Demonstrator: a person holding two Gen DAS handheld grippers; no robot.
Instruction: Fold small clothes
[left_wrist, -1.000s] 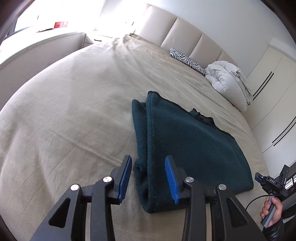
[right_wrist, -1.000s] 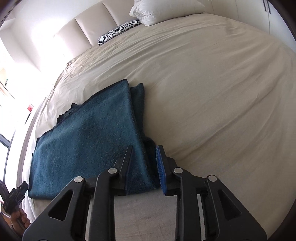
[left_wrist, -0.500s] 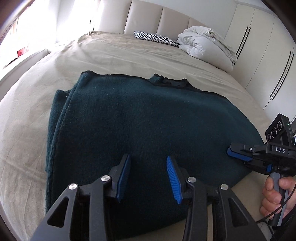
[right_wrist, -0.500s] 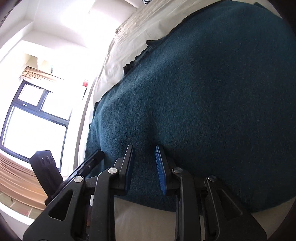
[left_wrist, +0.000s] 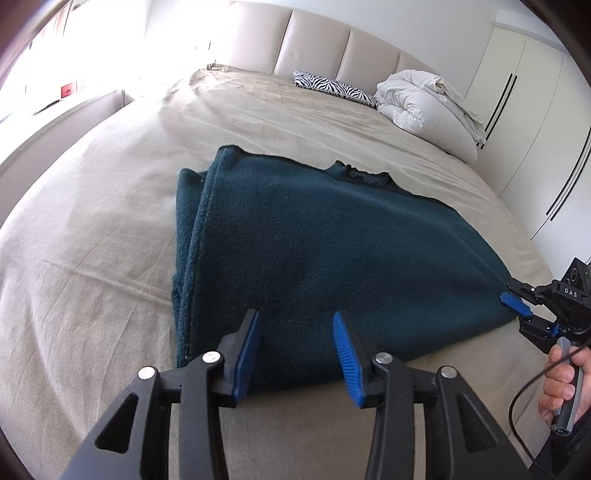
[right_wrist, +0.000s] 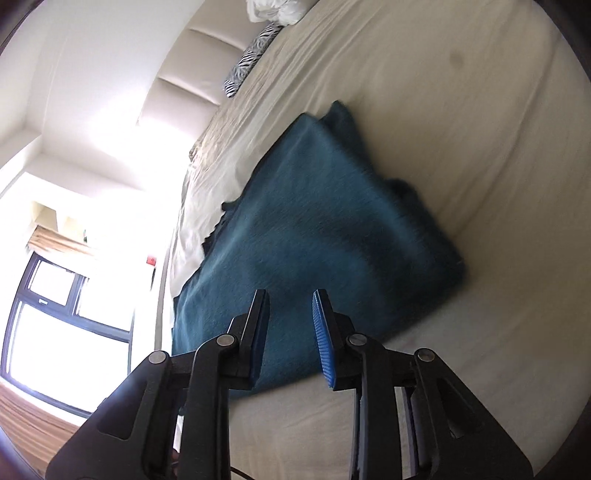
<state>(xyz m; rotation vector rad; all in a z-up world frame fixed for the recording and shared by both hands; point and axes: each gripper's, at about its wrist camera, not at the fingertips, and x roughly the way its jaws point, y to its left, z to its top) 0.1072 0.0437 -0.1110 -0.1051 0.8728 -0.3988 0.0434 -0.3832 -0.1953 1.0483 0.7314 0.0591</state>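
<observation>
A dark teal fleece garment (left_wrist: 325, 258) lies folded flat on the beige bed sheet (left_wrist: 92, 258); it also shows in the right wrist view (right_wrist: 317, 236), blurred. My left gripper (left_wrist: 295, 350) is open and empty, just above the garment's near edge. My right gripper (right_wrist: 290, 332) is open and empty over the garment's near edge. In the left wrist view the right gripper (left_wrist: 524, 314) sits at the garment's near right corner, held by a hand (left_wrist: 561, 384).
A zebra-print pillow (left_wrist: 332, 86) and a bundled white duvet (left_wrist: 428, 110) lie at the padded headboard (left_wrist: 314, 44). White wardrobes (left_wrist: 535, 129) stand to the right. A window (right_wrist: 55, 314) is on the left of the bed.
Both grippers have pulled back from over the garment toward its near edge. The left view has risen, the right view has tilted. The garment lies unchanged.
</observation>
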